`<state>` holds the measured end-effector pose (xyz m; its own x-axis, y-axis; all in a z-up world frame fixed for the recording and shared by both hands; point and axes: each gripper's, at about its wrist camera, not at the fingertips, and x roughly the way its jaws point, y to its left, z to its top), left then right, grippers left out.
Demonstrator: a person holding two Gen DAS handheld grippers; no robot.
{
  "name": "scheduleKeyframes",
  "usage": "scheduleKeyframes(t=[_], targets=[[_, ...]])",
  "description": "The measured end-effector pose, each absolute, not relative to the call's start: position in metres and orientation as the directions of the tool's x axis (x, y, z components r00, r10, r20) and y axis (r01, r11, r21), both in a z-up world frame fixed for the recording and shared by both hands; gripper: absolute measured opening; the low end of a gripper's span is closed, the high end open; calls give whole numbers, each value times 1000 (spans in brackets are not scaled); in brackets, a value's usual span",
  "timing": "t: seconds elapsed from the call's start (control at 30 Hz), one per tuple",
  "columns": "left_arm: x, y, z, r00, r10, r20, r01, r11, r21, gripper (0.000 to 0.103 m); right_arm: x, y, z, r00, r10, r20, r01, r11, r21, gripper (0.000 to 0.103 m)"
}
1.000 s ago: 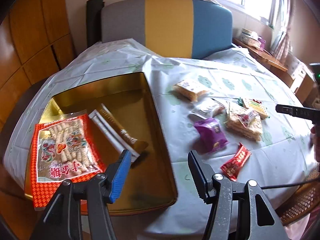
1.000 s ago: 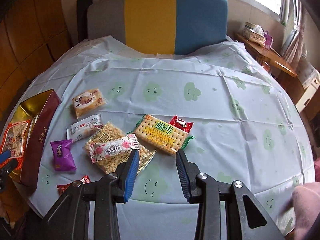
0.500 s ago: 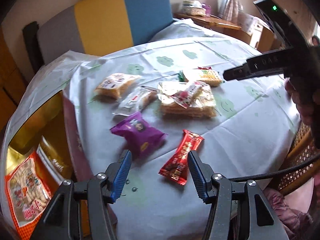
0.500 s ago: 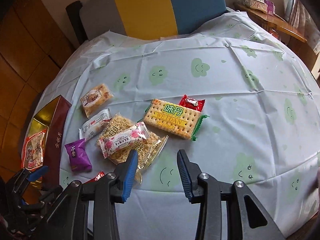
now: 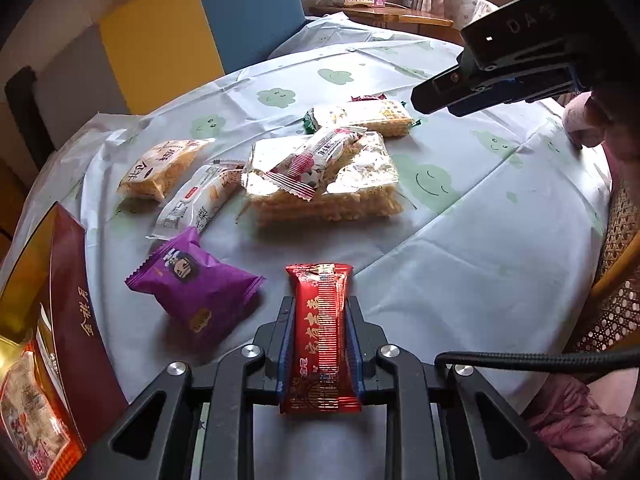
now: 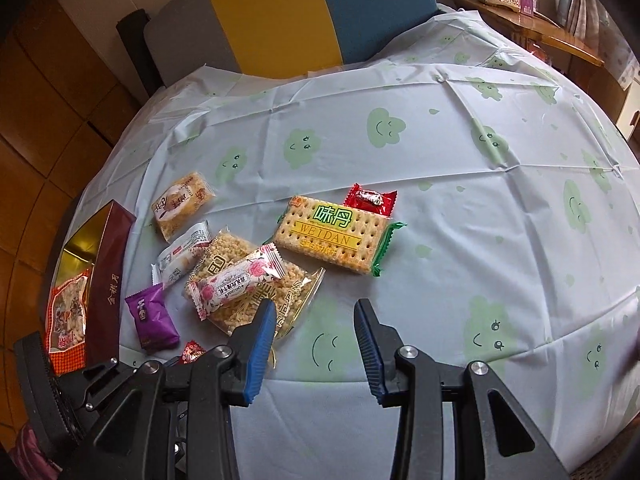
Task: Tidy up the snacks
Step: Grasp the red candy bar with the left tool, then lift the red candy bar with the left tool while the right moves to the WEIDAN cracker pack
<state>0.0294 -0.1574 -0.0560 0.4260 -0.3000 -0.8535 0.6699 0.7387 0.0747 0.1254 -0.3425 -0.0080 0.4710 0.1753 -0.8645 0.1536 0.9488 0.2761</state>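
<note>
A long red snack packet (image 5: 320, 344) lies lengthwise between the blue pads of my left gripper (image 5: 320, 308). The jaws are closing and both pads touch the packet's sides, just above the tablecloth. Left of it lie a purple packet (image 5: 196, 284) and the maroon box with gold lining (image 5: 76, 320), which holds an orange biscuit bag (image 6: 66, 316). My right gripper (image 6: 316, 320) hangs open with nothing in it, above the cloth near the clear rice-crisp pack (image 6: 248, 292). A pink floral bar (image 6: 240, 280) rests on that pack. The green-ended cracker pack (image 6: 332, 236) lies beyond.
A white packet (image 6: 180, 256), a tan packet (image 6: 182, 204) and a small red candy (image 6: 370, 200) lie on the cloud-print tablecloth (image 6: 480, 200). A grey, yellow and blue chair (image 6: 280, 12) stands behind. A cane chair (image 5: 616, 280) and a black cable (image 5: 540, 360) are at the right.
My left gripper swung from over the gold box to the red packet, dropped lower and closed its jaws around it. The right gripper stayed almost where it was.
</note>
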Motion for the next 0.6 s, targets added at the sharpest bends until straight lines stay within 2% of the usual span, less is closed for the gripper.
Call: scheduleKeyframes(t=[0.33,0.6], targets=[[25,-125,-58,438,-330,-836,579,815,-18,26,129,-337,-19,422,173,-890,145,956,255,41],[24,-121,-59,446,-358,-820,566,823,-52,26,139,-298,-15,379,227,-897,-2,970,244,40]])
